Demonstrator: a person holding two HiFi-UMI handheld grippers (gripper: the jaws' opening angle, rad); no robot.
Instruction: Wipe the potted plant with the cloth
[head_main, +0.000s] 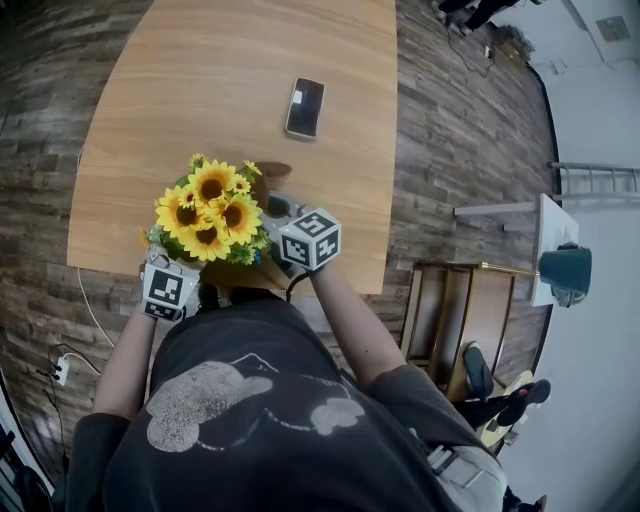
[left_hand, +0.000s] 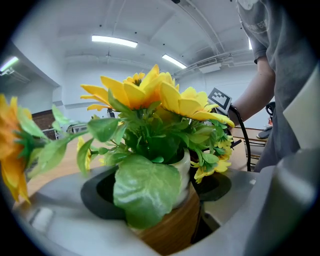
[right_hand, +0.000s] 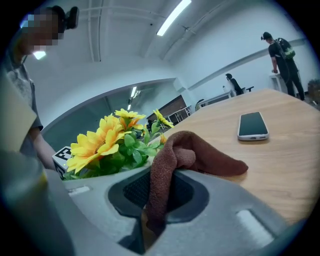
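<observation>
The potted plant (head_main: 212, 214) is a bunch of yellow sunflowers with green leaves in a wood-coloured pot (left_hand: 172, 225). It stands at the near edge of the wooden table (head_main: 200, 80). My left gripper (left_hand: 160, 187) is shut on the pot, one pad on each side. In the head view only its marker cube (head_main: 168, 288) shows below the flowers. My right gripper (right_hand: 157, 192) is just right of the flowers, shut on a brown cloth (right_hand: 200, 155). The cloth bunches up over the jaws and drapes toward the table, close beside the leaves.
A phone (head_main: 305, 106) lies face up on the table beyond the plant. A wooden chair (head_main: 450, 310) stands right of the table's edge. A power strip (head_main: 62, 372) lies on the floor at the left. People (right_hand: 280, 50) stand far off.
</observation>
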